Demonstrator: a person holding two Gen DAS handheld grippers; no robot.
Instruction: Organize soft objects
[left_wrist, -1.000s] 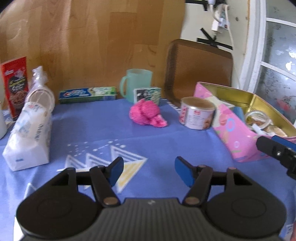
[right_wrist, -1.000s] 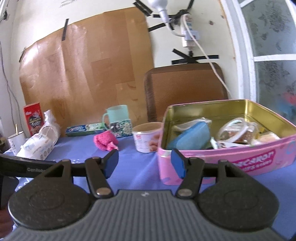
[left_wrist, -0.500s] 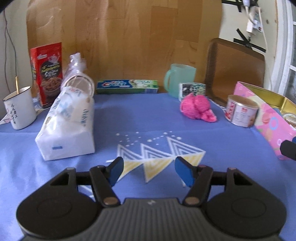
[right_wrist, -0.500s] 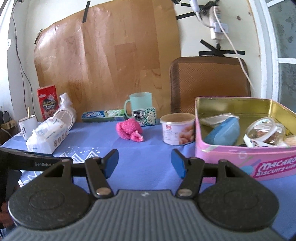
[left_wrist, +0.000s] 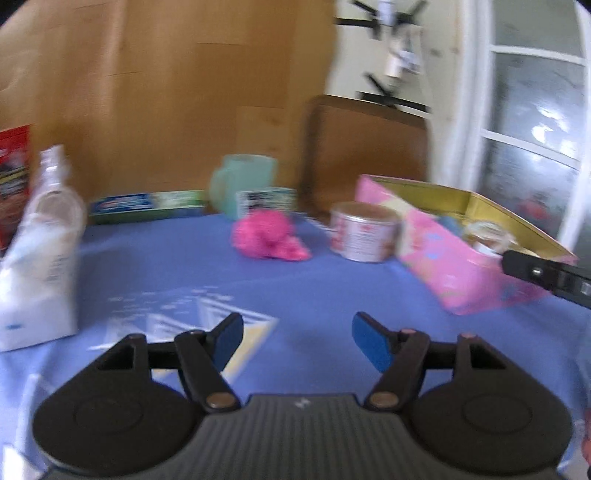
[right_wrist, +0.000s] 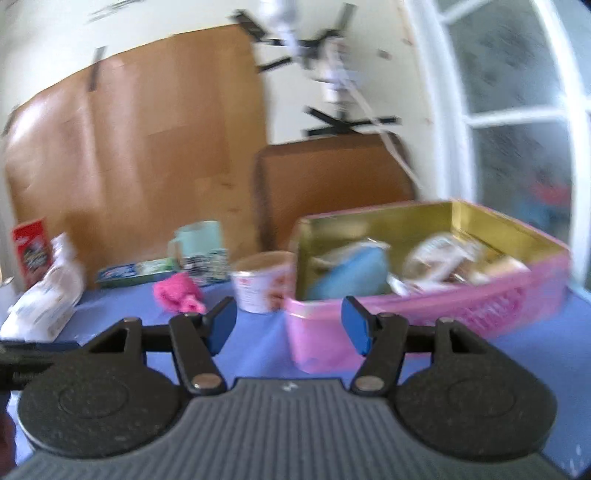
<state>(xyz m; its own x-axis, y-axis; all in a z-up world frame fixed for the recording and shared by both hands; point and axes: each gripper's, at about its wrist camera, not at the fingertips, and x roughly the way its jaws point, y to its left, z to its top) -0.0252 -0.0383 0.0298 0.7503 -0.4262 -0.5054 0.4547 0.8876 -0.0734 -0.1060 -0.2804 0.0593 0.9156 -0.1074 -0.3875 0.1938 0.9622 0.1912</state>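
Ahead of my left gripper, whose matt black plastic body carries smooth blue pads, lies a fuzzy pink knitted cloth lump on the matt blue tablecloth. To its right, before my right gripper, stands a pink tin box with a glossy gold metal lining. Far left, a crinkly white plastic-wrapped pack; behind, a smooth translucent green plastic mug.

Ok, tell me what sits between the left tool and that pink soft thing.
Nothing visible. The left tool, its jaws opening and empty, faces the pink soft thing across bare blue tablecloth. The white can stands to the right of it, the tissue pack far left; both are off the line.
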